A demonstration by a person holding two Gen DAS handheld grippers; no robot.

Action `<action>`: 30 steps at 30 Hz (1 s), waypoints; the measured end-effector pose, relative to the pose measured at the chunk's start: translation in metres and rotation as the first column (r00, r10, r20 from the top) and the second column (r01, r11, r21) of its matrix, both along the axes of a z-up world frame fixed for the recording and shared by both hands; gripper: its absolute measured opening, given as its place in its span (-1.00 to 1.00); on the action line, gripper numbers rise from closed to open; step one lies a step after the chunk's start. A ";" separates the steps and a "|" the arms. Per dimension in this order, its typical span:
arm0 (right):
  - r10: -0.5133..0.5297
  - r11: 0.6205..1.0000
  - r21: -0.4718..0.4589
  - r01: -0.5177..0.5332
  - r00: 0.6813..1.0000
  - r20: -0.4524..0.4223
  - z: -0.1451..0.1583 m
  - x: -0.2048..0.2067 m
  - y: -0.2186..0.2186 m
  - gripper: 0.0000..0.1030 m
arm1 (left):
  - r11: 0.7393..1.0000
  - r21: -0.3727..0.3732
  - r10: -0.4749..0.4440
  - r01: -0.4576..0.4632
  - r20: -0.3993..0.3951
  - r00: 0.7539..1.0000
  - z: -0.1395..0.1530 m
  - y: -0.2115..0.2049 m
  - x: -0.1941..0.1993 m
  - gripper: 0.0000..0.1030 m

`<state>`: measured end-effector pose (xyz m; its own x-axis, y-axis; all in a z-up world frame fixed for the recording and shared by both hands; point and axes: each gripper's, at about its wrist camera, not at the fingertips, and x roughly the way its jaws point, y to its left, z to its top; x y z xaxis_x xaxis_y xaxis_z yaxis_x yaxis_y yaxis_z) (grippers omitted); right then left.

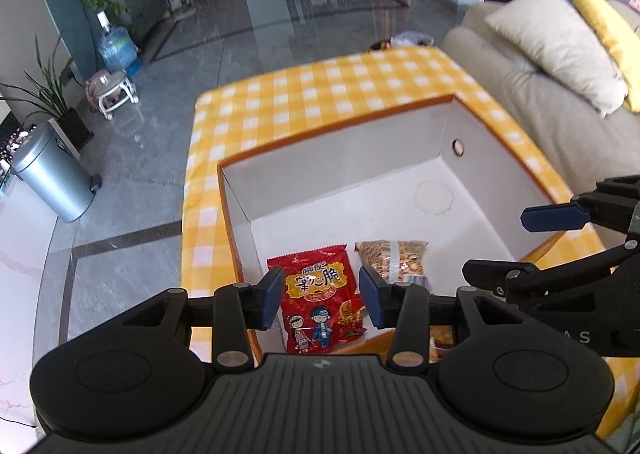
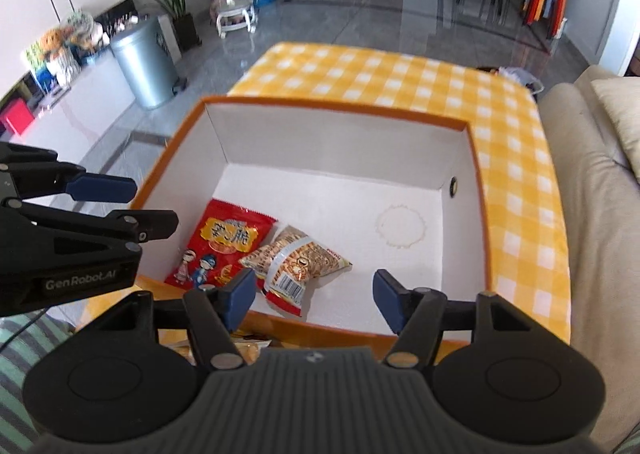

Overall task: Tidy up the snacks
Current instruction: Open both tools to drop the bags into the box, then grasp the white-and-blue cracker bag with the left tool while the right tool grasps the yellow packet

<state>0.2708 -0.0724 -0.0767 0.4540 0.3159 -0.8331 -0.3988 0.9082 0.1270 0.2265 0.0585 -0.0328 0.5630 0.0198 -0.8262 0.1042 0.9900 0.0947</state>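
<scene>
A white box with an orange rim [image 1: 340, 126] [image 2: 340, 104] stands on a yellow checked tablecloth [image 1: 320, 82] [image 2: 380, 70]. On its floor, at the near left, lie a red snack packet [image 1: 316, 282] [image 2: 224, 242] and a tan peanut packet [image 1: 396, 258] [image 2: 296, 258], side by side and touching. My left gripper [image 1: 323, 294] hangs open above the red packet with nothing between its pads. To its right, my right gripper [image 2: 315, 300] is open over the box's near edge and just as empty. Each view catches a blue finger [image 1: 556, 216] [image 2: 104, 188] of the other gripper.
More snack packets [image 2: 248, 346] [image 1: 442, 338] lie in front of the box, mostly hidden under the grippers. A beige sofa with cushions [image 1: 560, 54] [image 2: 600, 174] runs along the table's right side. A metal bin [image 1: 52, 174] [image 2: 144, 58] stands on the floor to the left.
</scene>
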 end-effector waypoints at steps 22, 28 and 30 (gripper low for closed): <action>-0.121 0.992 0.055 0.115 0.985 0.119 0.005 -0.120 -0.040 0.27 | 0.985 -0.172 0.023 -0.011 0.070 0.997 0.000 -0.003 -0.101 0.01; -0.132 0.991 0.012 0.132 0.989 0.074 -0.017 -0.137 -0.049 0.27 | 0.987 -0.158 0.038 -0.036 0.005 0.999 -0.019 -0.004 -0.117 0.01; -0.133 0.991 0.005 0.133 0.989 0.058 -0.026 -0.141 -0.052 0.27 | 0.986 -0.159 0.047 -0.049 -0.016 0.999 -0.025 -0.002 -0.119 0.01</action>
